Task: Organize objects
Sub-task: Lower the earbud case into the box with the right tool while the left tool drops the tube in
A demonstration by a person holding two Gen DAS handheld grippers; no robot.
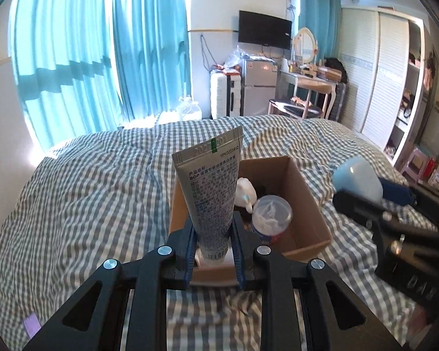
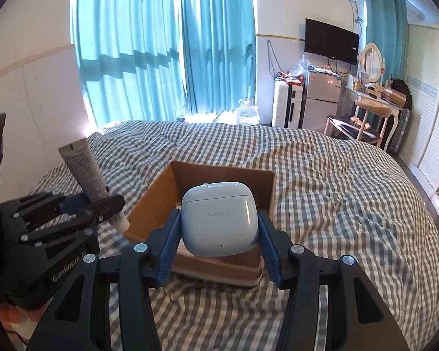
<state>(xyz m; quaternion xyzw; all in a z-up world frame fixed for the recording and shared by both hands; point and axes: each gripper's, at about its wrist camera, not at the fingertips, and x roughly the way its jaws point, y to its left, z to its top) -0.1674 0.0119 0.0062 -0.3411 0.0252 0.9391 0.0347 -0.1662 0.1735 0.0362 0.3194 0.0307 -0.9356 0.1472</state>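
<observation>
My left gripper (image 1: pixel 213 235) is shut on a grey tube (image 1: pixel 212 187) that stands upright, crimped end up, in front of an open cardboard box (image 1: pixel 304 193). The box holds a white round-lidded jar (image 1: pixel 270 215) and a small white figure (image 1: pixel 245 194). My right gripper (image 2: pixel 219 228) is shut on a pale blue earbud case (image 2: pixel 219 219), held above the near edge of the same cardboard box (image 2: pixel 164 193). In the right wrist view the left gripper (image 2: pixel 102 204) with the tube (image 2: pixel 86 172) shows at the left. In the left wrist view the case (image 1: pixel 358 180) shows at the right.
The box rests on a bed with a grey and white checked cover (image 1: pixel 87 199). Blue curtains (image 1: pixel 102 58) hang behind the bed. A small fridge (image 1: pixel 257 87), a suitcase (image 1: pixel 224 93), a dressing table (image 1: pixel 310 82) and a wardrobe (image 1: pixel 374 76) stand beyond the far side.
</observation>
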